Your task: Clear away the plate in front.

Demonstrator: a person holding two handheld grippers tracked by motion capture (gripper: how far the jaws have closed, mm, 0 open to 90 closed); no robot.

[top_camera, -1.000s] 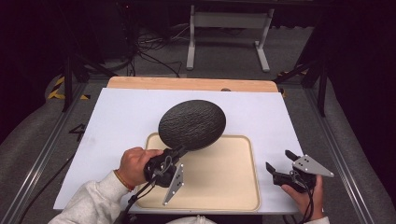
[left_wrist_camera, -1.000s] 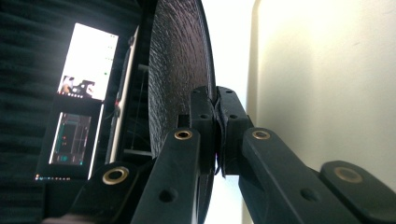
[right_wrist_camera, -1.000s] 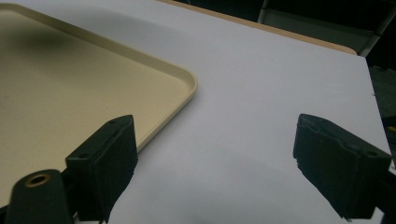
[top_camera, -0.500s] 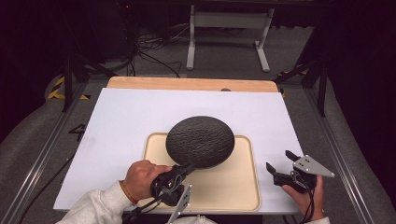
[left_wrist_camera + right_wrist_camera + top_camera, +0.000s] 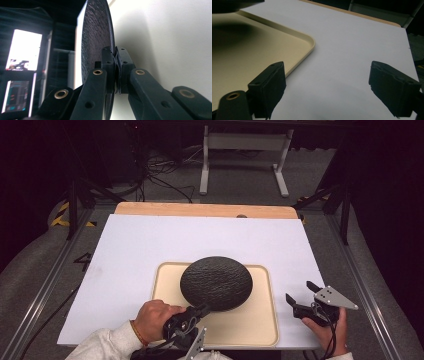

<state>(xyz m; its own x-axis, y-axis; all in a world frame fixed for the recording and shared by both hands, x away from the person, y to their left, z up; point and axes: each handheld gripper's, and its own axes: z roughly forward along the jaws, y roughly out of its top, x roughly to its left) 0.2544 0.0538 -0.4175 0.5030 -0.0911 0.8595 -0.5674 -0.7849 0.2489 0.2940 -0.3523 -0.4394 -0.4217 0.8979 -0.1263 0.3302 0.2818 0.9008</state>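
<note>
A round black textured plate (image 5: 216, 282) hangs level just above the beige tray (image 5: 260, 322). My left gripper (image 5: 202, 309) is shut on the plate's near rim, its hand at the table's front edge. In the left gripper view both pads (image 5: 108, 63) pinch the thin black plate (image 5: 96, 37) edge-on. My right gripper (image 5: 302, 297) rests on the white tabletop to the right of the tray, jaws wide open with nothing between them. The right gripper view has the open gripper (image 5: 327, 87) over bare white surface beside the tray's corner (image 5: 308, 41), with the plate's shadow on the tray.
The tray lies on a white board (image 5: 125, 250) that covers a wooden table (image 5: 200, 210). Metal frame legs (image 5: 240, 142) and cables stand on the grey floor behind. Aluminium rails run along both sides of the table.
The left hand has brought the plate toward the front and lower, from a raised tilt over the tray's far-left edge to level over the tray's middle. The right gripper has stayed put.
</note>
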